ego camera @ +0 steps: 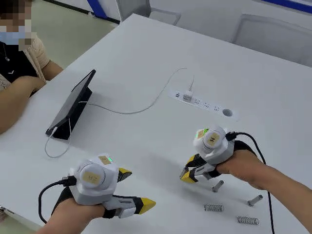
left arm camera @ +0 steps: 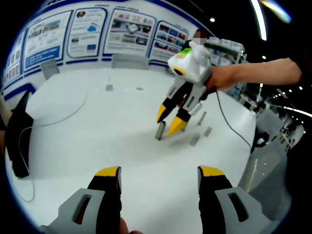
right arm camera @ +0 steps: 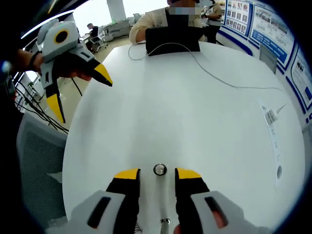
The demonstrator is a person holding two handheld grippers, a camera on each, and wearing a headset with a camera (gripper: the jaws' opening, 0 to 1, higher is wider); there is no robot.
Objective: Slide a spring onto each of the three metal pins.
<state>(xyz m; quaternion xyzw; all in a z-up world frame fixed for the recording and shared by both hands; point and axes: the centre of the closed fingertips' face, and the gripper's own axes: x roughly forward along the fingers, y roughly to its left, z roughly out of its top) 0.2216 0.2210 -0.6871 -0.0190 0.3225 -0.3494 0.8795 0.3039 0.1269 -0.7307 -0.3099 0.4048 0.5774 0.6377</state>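
My right gripper (ego camera: 186,171) is shut on a metal pin (right arm camera: 159,169), whose round end faces me between the yellow tips (right arm camera: 157,174). From the left gripper view the held pin (left arm camera: 160,131) looks ribbed; I cannot tell whether a spring is on it. Two more pins (ego camera: 217,185) (ego camera: 255,200) lie on the white table just right of that gripper. Two springs (ego camera: 213,207) (ego camera: 247,220) lie nearer the front edge. My left gripper (ego camera: 136,187) hovers open at the front left, jaws (left arm camera: 158,170) wide apart with nothing between them.
A tablet on a stand (ego camera: 73,105) sits at the left with a white cable running to a power strip (ego camera: 204,104) at the middle back. A person (ego camera: 19,73) sits at the table's far left corner. Chairs (ego camera: 273,34) stand behind the table.
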